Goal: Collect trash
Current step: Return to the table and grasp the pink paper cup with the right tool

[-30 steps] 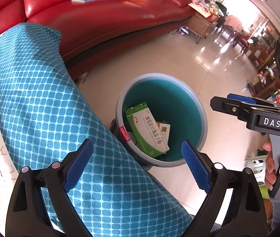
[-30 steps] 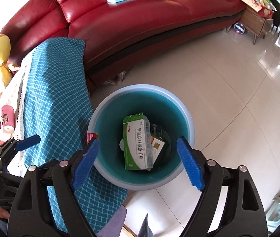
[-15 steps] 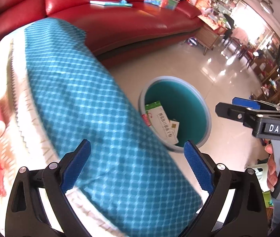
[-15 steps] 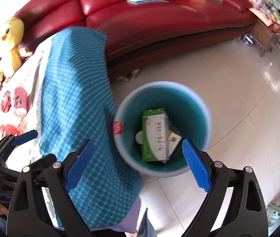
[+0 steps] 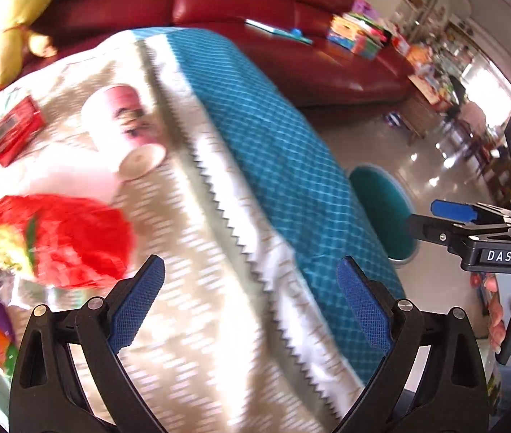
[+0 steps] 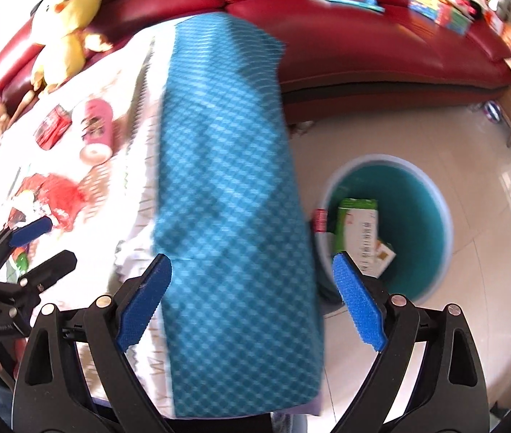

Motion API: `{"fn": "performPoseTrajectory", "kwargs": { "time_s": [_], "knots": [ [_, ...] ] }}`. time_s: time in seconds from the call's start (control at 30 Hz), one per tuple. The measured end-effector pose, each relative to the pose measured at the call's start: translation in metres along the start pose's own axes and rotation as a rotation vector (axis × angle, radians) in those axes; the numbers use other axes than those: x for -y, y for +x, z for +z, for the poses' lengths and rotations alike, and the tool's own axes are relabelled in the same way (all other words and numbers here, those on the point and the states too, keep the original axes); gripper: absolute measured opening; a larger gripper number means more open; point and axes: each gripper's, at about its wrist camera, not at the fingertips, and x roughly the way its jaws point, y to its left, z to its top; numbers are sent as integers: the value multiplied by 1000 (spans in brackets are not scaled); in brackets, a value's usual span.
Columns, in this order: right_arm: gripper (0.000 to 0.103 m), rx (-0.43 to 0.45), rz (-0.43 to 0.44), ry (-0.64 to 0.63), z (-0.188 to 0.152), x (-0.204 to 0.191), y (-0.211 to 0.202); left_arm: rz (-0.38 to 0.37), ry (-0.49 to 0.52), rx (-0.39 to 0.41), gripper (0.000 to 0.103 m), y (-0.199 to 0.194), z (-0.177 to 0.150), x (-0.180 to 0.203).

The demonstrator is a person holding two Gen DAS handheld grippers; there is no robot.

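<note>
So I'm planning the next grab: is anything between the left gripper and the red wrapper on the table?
Nothing visible blocks it. The left gripper is open over the tablecloth, and the red wrapper lies just ahead to its left. The pink cup lies on its side farther back, out of the path.

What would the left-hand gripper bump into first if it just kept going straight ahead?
Probably the tablecloth: the open left gripper points at its zigzag border, with no trash between the fingers. The red bag lies off to the left. Depth is unclear.
</note>
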Motion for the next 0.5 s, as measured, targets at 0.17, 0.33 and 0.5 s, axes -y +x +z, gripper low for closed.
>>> {"fn": "performPoseTrajectory", "kwargs": {
  "time_s": [0.17, 0.33, 0.5],
  "knots": [
    [87, -6, 11, -63, 4, -42, 2, 57, -77, 26, 96, -26, -11, -53],
    [87, -32, 20, -111, 6, -77, 14, 110, -165, 46, 96, -43, -24, -105],
    [87, -61, 29, -146, 13, -104, 29, 152, -261, 40, 96, -42, -23, -149]
  ]
}}
